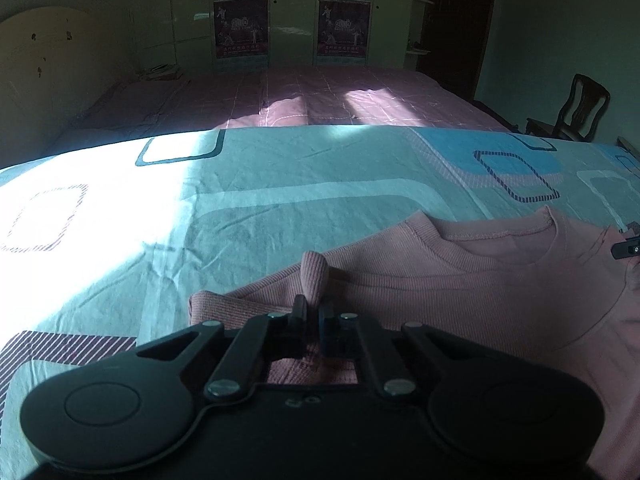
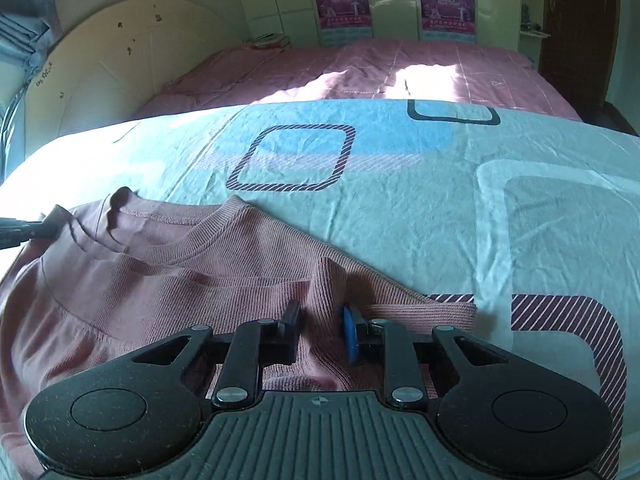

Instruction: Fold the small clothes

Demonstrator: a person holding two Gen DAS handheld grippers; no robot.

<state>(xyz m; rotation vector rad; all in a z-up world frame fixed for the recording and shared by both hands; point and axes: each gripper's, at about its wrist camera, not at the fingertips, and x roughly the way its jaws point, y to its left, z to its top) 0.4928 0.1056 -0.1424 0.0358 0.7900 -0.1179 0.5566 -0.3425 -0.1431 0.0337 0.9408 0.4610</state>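
Observation:
A pink ribbed sweater (image 1: 480, 292) lies flat on the teal patterned sheet (image 1: 280, 200), collar away from me. My left gripper (image 1: 313, 312) is shut on a pinched ridge of the sweater's left shoulder fabric. In the right wrist view the same sweater (image 2: 160, 280) fills the lower left. My right gripper (image 2: 322, 320) is closed on a raised fold of its right shoulder fabric, jaws a little apart around the fabric. The other gripper's tip shows at each view's edge (image 1: 628, 248), (image 2: 24, 230).
The teal sheet (image 2: 440, 200) covers the near part of the bed; a pink checked bedspread (image 2: 380, 68) lies beyond. A cream headboard (image 2: 120, 60) stands at the left, wardrobes (image 1: 288, 12) at the back, a dark wooden chair (image 1: 576, 108) at the right.

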